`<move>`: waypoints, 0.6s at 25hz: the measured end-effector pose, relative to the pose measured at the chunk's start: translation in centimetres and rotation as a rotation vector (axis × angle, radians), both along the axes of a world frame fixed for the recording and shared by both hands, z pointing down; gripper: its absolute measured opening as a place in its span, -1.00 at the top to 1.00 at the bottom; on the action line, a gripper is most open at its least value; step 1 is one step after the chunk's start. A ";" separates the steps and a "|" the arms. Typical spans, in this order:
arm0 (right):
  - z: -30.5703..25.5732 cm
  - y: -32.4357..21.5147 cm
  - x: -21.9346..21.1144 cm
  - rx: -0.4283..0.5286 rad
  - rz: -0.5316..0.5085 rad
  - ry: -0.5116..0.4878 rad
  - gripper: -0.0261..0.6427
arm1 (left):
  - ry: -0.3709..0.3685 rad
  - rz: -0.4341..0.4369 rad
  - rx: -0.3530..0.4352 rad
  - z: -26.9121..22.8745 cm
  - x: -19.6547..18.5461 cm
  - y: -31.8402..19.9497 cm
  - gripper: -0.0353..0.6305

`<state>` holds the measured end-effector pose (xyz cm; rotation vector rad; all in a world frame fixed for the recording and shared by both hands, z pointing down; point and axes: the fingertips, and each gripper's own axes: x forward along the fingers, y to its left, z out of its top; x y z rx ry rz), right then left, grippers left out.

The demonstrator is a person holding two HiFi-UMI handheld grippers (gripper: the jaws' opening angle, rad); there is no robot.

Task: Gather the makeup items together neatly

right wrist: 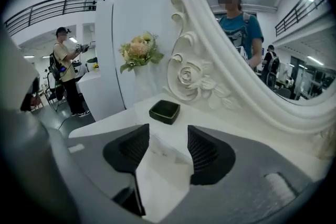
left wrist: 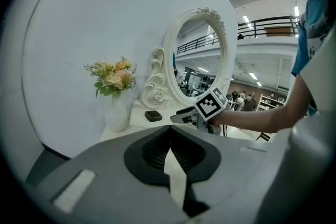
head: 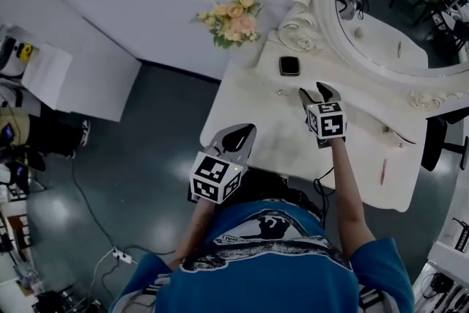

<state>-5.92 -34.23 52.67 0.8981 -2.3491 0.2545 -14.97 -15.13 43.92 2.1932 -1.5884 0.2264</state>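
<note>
On the table (head: 253, 124) lies one black compact (head: 289, 65); left gripper (head: 248, 128) jaws together, right gripper (head: 315, 90) jaws apart

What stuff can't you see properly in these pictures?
- Head view: the thin pink stick and tiny bits on the table are too small to name.
- Left gripper view: the right gripper and arm hide part of the table behind them.
- Right gripper view: the black case looks blurry; dish or lidded box, I cannot tell.

This is a staged vanity corner in a big hall: white dressing table (head: 267, 139), ornate mirror (head: 396, 29), flowers (head: 231, 20); balcony railing (right wrist: 52, 8) upper left, floor cables (head: 94, 222) lower left.
</note>
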 end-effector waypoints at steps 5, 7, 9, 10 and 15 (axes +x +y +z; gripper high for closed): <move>0.6 -2.1 -4.9 -0.003 -0.025 0.025 0.16 | -0.002 -0.067 -0.004 0.1 -2.4 1.1 0.86; 1.0 -3.0 -6.1 -0.017 -0.009 0.035 0.09 | -0.003 -0.092 -0.004 0.2 -3.3 1.3 0.86; 1.5 -3.7 -6.9 -0.041 0.014 0.042 -0.04 | -0.002 -0.112 -0.003 0.2 -4.0 1.6 0.86; 1.8 -3.9 -7.3 -0.055 0.024 0.045 -0.10 | -0.003 -0.120 -0.004 0.2 -4.4 1.7 0.86; 3.7 -4.8 -7.9 -0.107 0.075 0.072 -0.17 | -0.002 -0.142 -0.011 0.4 -5.4 2.1 0.86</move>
